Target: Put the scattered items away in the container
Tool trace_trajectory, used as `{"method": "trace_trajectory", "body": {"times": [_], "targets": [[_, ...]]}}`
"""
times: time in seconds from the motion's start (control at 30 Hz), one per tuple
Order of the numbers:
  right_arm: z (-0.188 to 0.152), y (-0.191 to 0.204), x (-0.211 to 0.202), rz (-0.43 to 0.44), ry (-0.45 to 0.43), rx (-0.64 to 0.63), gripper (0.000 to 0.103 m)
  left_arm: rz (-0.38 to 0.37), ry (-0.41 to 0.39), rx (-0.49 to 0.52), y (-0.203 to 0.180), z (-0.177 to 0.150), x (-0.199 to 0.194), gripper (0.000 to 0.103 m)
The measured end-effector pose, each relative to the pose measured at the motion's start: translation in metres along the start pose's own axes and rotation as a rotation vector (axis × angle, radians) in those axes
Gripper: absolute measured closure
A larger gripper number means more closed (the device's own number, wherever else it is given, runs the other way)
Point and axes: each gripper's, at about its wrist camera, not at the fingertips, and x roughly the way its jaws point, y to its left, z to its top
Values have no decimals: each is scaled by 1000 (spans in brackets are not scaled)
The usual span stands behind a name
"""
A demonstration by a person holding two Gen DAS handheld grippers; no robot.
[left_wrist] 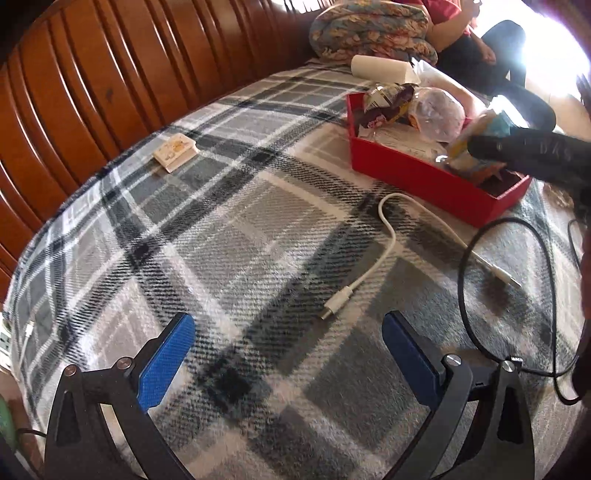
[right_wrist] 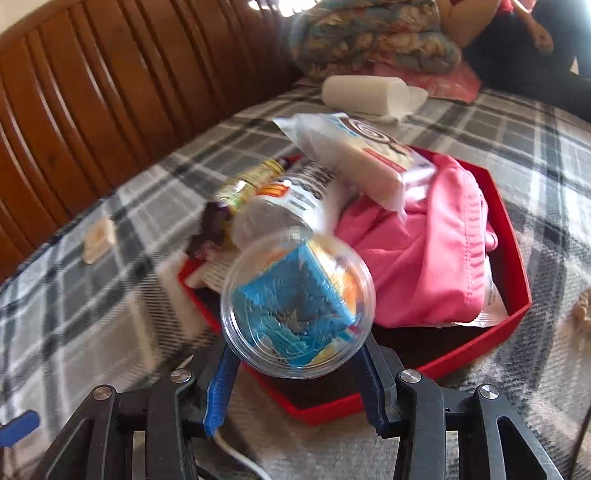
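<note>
A red box [left_wrist: 417, 177] sits on the plaid blanket, holding snack packets, a clear bottle and a pink cloth [right_wrist: 424, 251]. My right gripper [right_wrist: 295, 365] is shut on a clear plastic cup [right_wrist: 297, 302] with a blue item inside, held over the red box's [right_wrist: 480, 343] near corner. It shows in the left wrist view [left_wrist: 517, 147] above the box. My left gripper [left_wrist: 288, 332] is open and empty, low over the blanket. A white cable [left_wrist: 388, 240] lies just ahead of it. A small cream card packet [left_wrist: 175, 152] lies far left near the headboard.
A wooden headboard [left_wrist: 110, 74] runs along the left. A white roll [left_wrist: 382, 68] and a floral pillow [left_wrist: 369, 29] lie beyond the box. A person [left_wrist: 491, 40] sits at the far right. A black cable [left_wrist: 546, 295] loops at the right.
</note>
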Motion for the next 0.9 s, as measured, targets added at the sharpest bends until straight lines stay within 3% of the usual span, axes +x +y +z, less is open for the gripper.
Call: {"method": "trace_trajectory", "body": {"times": [0.1,0.17,0.2,0.23,0.3,0.4,0.47,0.6,0.67,0.73,0.83,0.9], "targets": [[5,-12,10,-82,47,33,46,-38,40,-16,6,-2,19,0],[6,-6,4,-174,37,-17,29,-64,0,-45,12,-5,20,0],[5,0,0,-242,25,-66,13,-67,-19,-48,12,-7,21,0],[1,6,-6,-292,0,-126,9,-64,-37,-45,12,-9,21,0],[-11,18,-21,-344,-47,-244,9,-51,-62,-36,9,-13,20,0],[-34,28,-45,-432,-103,-322,8,-52,-65,-40,6,-13,20,0],[-49,29,-65,-417,-142,-269,5,-64,-69,-47,6,-14,21,0],[-89,29,-98,-188,-210,-7,0,-77,-73,-49,6,-16,21,0],[-112,36,-96,-126,-216,39,0,-78,-73,-49,8,-16,22,0],[-125,46,-81,-131,-155,6,0,-78,-73,-49,8,-16,22,0],[-134,50,-35,-144,92,-35,0,-84,-69,-52,9,-16,21,0],[-132,55,-33,-166,83,-53,0,-82,-69,-49,10,-16,22,0]]}}
